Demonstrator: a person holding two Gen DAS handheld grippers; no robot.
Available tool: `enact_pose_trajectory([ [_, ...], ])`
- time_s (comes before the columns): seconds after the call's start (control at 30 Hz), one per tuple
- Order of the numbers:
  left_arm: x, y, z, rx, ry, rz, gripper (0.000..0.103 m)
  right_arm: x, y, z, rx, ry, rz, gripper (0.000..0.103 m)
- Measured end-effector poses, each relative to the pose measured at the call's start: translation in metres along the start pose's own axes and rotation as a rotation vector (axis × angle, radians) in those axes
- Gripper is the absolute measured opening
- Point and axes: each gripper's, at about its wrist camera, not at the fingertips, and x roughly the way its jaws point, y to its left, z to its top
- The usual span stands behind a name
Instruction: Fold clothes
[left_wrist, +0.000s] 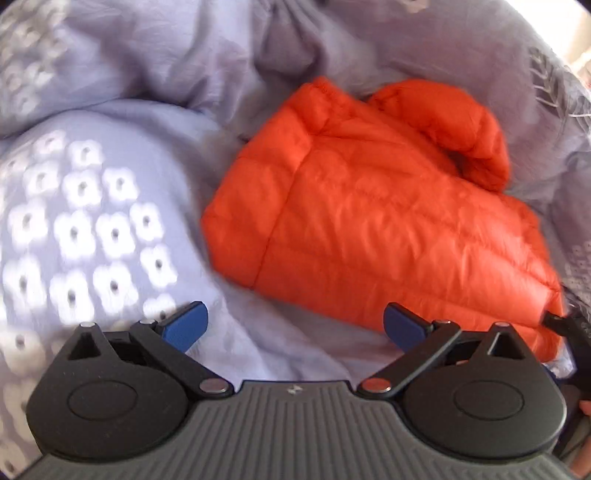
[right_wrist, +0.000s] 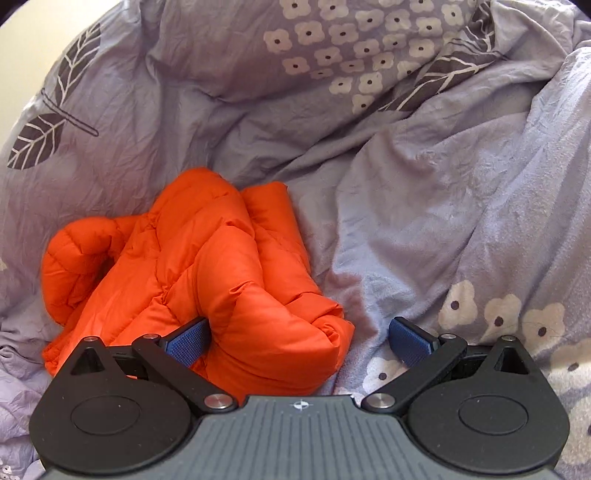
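An orange puffer jacket (left_wrist: 373, 221) lies folded into a compact bundle on a lilac bedspread (left_wrist: 147, 122), its hood rolled at the far right. My left gripper (left_wrist: 295, 326) is open and empty, just in front of the jacket's near edge, its right pad over the hem. In the right wrist view the same jacket (right_wrist: 207, 273) lies at the lower left. My right gripper (right_wrist: 299, 341) is open, its jaws wide on either side of a puffy jacket fold without closing on it.
The lilac bedspread (right_wrist: 424, 206) is rumpled, with white flower prints (left_wrist: 85, 229) and dark leaf prints (right_wrist: 40, 136). Thick folds of it rise behind and right of the jacket. A dark strap or tool part (left_wrist: 569, 325) shows at the left view's right edge.
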Motion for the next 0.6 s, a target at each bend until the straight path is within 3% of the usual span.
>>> enact_pose_trajectory([
  [0.07,-0.001,-0.004,-0.002,-0.003,-0.070,0.063,0.102,-0.002,0.000,-0.001,0.003,-0.006,0.008,0.103],
  [0.2,0.019,-0.003,0.008,-0.032,-0.018,0.132,0.103,-0.005,0.000,-0.002,0.023,-0.014,0.028,0.103],
  [0.37,0.058,-0.023,0.008,0.088,0.044,0.324,0.103,-0.001,0.003,0.000,0.029,-0.007,0.027,0.103],
  [0.43,0.059,-0.030,0.002,0.150,0.044,0.362,0.103,0.001,0.007,0.001,0.015,0.005,0.018,0.103],
  [0.47,0.057,-0.033,-0.001,0.177,0.041,0.370,0.103,0.002,0.009,0.001,0.009,0.013,0.013,0.094],
  [0.53,0.044,-0.032,-0.003,0.197,0.005,0.349,0.103,0.001,0.009,0.004,0.032,0.035,0.035,0.043],
  [0.6,0.030,-0.027,-0.001,0.194,-0.051,0.343,0.103,-0.003,0.008,0.008,0.092,0.062,0.078,0.030],
])
